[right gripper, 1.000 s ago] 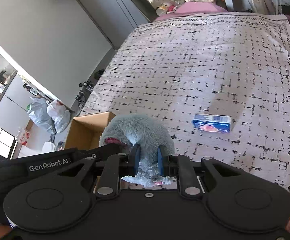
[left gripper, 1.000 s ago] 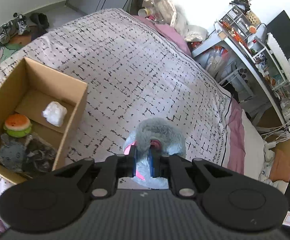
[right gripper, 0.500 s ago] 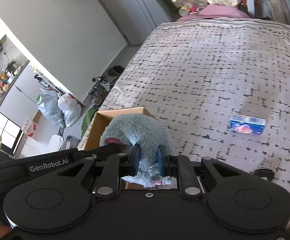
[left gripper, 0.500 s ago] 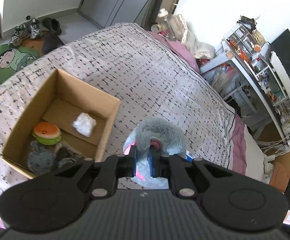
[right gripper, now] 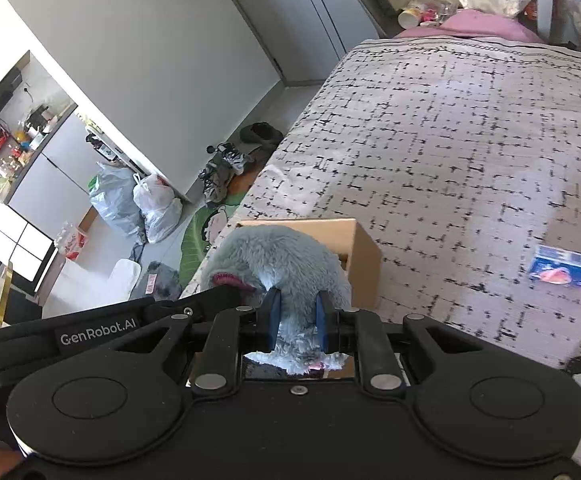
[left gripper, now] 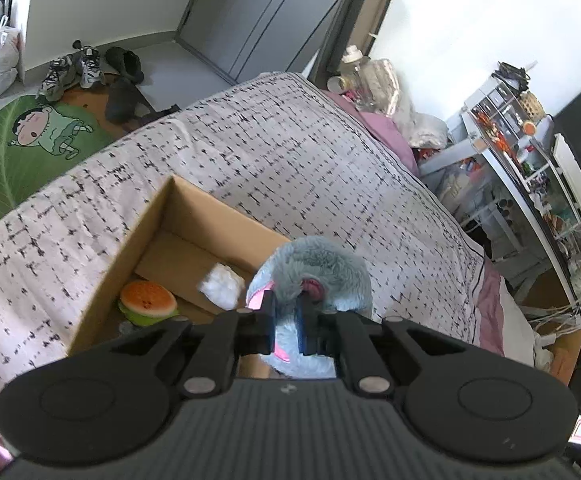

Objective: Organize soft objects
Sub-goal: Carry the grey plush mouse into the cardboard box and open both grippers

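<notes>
Both grippers are shut on one grey plush toy (left gripper: pixel 318 264) with pink trim, held in the air. My left gripper (left gripper: pixel 286 314) pinches it above the near right corner of an open cardboard box (left gripper: pixel 146 224) on the bed. My right gripper (right gripper: pixel 296 314) grips the same plush toy (right gripper: pixel 278 256) from the other side, with the box (right gripper: pixel 364 248) just behind it. Inside the box lie a burger-shaped soft toy (left gripper: pixel 146 300) and a white fluffy wad (left gripper: pixel 222 284). Other contents are hidden by the gripper.
The bed (left gripper: pixel 290 168) has a grey cover with black dashes. A small blue box (right gripper: pixel 562 268) lies on the bed to the right. Shoes and a cartoon mat (left gripper: pixel 38 132) are on the floor beyond. A cluttered desk (left gripper: pixel 530 168) stands at the right.
Both grippers have carried the plush toy toward the box. The box now lies right under and behind the toy. The blue box has slid off to the right in the right wrist view.
</notes>
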`<state>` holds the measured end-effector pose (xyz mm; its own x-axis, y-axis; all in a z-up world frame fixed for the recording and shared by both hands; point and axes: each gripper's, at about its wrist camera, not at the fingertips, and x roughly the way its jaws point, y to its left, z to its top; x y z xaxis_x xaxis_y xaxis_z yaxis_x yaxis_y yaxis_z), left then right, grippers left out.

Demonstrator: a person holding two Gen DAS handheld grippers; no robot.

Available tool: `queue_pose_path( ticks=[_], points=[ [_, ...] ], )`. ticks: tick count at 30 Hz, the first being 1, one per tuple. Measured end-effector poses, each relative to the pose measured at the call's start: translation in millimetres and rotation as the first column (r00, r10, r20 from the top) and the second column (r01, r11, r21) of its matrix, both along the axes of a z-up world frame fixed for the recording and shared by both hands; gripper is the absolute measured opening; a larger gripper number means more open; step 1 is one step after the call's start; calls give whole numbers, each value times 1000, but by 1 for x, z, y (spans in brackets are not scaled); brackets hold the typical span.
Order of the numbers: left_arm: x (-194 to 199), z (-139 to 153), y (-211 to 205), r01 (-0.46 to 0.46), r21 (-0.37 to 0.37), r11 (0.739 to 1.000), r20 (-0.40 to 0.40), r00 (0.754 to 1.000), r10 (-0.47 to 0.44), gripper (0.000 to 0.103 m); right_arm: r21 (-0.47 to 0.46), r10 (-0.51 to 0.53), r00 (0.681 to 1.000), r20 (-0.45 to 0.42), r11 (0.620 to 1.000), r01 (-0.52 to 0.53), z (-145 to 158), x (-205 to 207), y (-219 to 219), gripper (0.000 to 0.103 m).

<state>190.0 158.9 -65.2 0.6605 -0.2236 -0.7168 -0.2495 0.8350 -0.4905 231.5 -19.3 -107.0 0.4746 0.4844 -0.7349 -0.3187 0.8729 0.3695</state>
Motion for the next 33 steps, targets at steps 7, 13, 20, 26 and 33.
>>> queue_pose_path(
  ticks=[7, 13, 20, 26, 33],
  points=[
    [7, 0, 21, -13, 23, 1000, 10, 1000, 13, 7, 15, 12, 1000, -15, 1000, -12, -8, 11, 22, 19],
    [17, -2, 37, -15, 47, 999, 3, 1000, 15, 7, 24, 11, 999, -34, 1000, -10, -15, 22, 41, 21],
    [30, -6, 49, -24, 56, 998, -6, 1000, 24, 7, 4, 0, 999, -43, 1000, 1, -15, 29, 40, 27],
    [42, -16, 54, -68, 91, 994, -61, 995, 74, 10, -35, -32, 998, -49, 999, 31, -14, 29, 18, 27],
    [41, -32, 61, -112, 100, 989, -154, 980, 127, 12, -63, -55, 996, -63, 997, 51, -16, 23, -10, 27]
  ],
)
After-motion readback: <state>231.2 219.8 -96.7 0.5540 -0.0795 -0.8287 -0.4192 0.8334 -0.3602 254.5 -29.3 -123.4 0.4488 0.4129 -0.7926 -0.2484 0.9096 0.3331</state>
